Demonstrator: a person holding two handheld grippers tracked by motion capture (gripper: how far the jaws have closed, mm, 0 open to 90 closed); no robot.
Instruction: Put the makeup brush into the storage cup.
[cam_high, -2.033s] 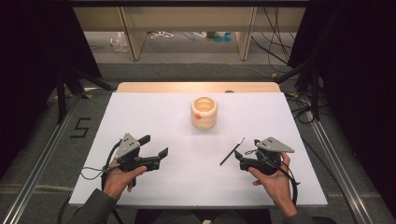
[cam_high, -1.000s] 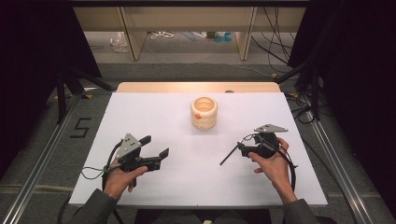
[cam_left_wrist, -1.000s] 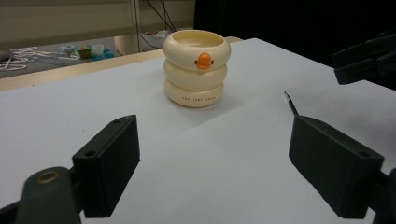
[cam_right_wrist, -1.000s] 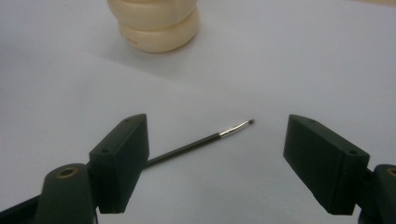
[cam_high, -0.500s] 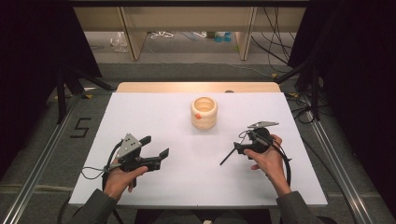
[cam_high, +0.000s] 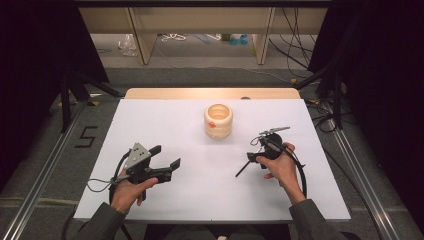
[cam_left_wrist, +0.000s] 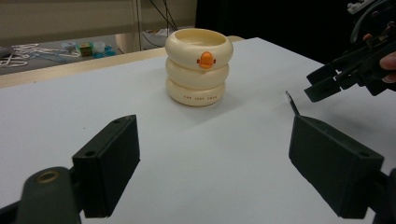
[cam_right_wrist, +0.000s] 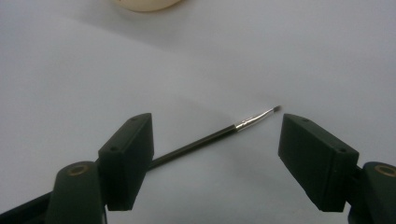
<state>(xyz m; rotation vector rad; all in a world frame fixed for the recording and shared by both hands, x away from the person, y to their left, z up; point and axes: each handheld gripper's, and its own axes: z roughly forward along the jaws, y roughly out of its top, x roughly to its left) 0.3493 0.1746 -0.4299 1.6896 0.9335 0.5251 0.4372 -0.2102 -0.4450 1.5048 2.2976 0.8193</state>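
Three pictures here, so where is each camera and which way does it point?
High view: above the person's side, looking down on the table; forearms and both tongs show.
Left gripper view: rides the left tongs, facing the duck pot; its open jaws show.
Right gripper view: rides the right tongs, looking down at the brush.
All share the brush.

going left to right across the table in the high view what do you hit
left gripper → cream ringed pot → thin paintbrush → right gripper
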